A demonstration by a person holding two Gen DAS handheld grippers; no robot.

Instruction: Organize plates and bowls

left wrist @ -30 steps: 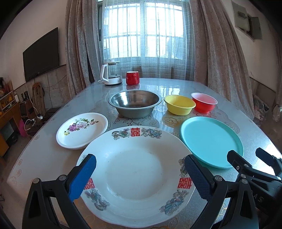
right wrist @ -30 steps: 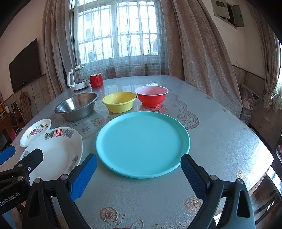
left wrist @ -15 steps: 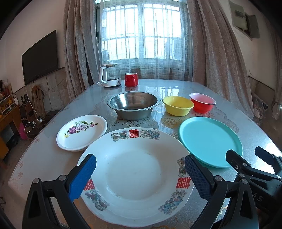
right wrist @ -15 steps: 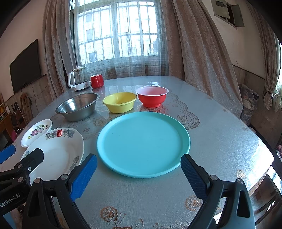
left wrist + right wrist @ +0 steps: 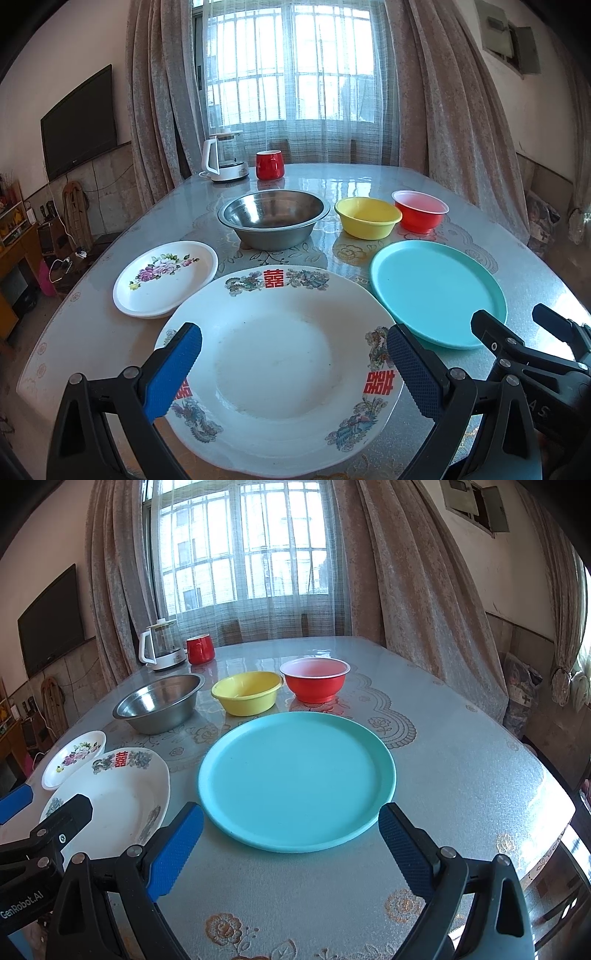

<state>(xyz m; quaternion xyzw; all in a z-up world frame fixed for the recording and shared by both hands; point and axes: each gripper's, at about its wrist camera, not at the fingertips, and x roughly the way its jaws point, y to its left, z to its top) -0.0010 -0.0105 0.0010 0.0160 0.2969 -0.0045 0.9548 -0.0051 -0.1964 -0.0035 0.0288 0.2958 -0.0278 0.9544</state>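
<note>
A large white plate with red characters and dragon patterns lies at the table's near edge, and my left gripper hovers open over its near half. A turquoise plate lies to its right; my right gripper stands open just short of its near rim, holding nothing. A small floral plate sits at the left. Behind the plates stand a steel bowl, a yellow bowl and a red bowl, side by side in a row.
A white-based glass kettle and a red mug stand at the table's far end by the curtained window. The table has bare patterned cloth right of the turquoise plate. A television hangs on the left wall.
Both grippers have risen and pulled back a little, so the plates and bowls sit slightly lower in view. Nothing on the table has moved and both grippers stay open.
</note>
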